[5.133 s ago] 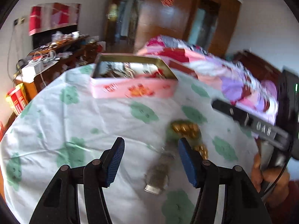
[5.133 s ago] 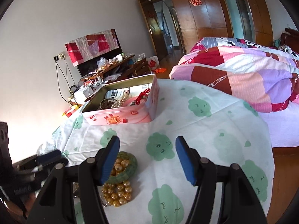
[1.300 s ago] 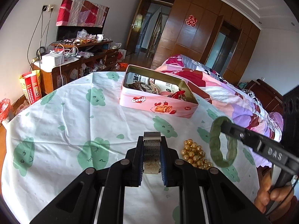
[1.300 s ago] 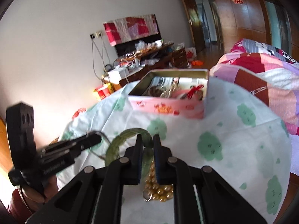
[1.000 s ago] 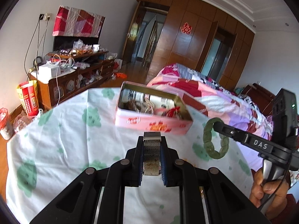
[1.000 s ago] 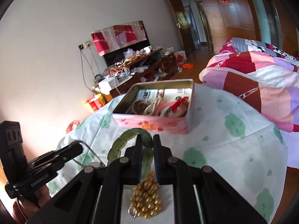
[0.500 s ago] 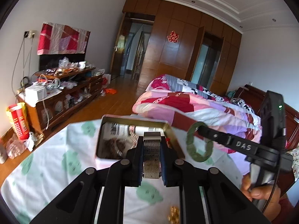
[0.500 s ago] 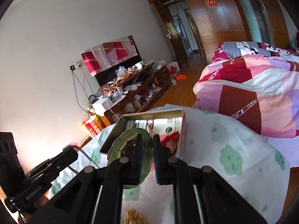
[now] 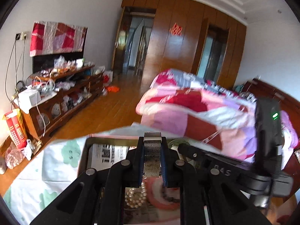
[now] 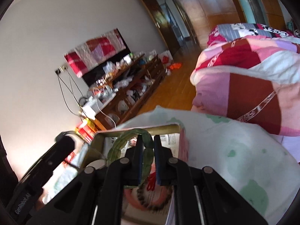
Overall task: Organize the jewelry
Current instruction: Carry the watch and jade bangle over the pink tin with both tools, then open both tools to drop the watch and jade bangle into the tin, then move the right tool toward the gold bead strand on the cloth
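My left gripper (image 9: pixel 152 144) is shut on a silver mesh watch band (image 9: pixel 151 156) and holds it over the open pink tin box (image 9: pixel 88 144). My right gripper (image 10: pixel 147 144) is shut on a green bead bracelet (image 10: pixel 121 144) and holds it over the same tin box (image 10: pixel 174 127). Inside the box I see a pearl string (image 9: pixel 135 198), a pink bangle (image 10: pixel 129 196), a dark bead bracelet (image 10: pixel 150 204) and a red ribbon (image 10: pixel 151 182). The right gripper also shows in the left wrist view (image 9: pixel 206 159), beside my left one. The left gripper shows in the right wrist view (image 10: pixel 61 144).
The box sits on a table with a white cloth printed with green shapes (image 10: pixel 234 150). A bed with a pink and red quilt (image 9: pixel 196 103) lies behind the table. A cluttered wooden cabinet (image 9: pixel 61 97) stands along the left wall.
Both grippers have moved forward from short of the tin box to right above its open inside, still holding the watch band and the green bracelet. The gold beads left on the cloth are out of view.
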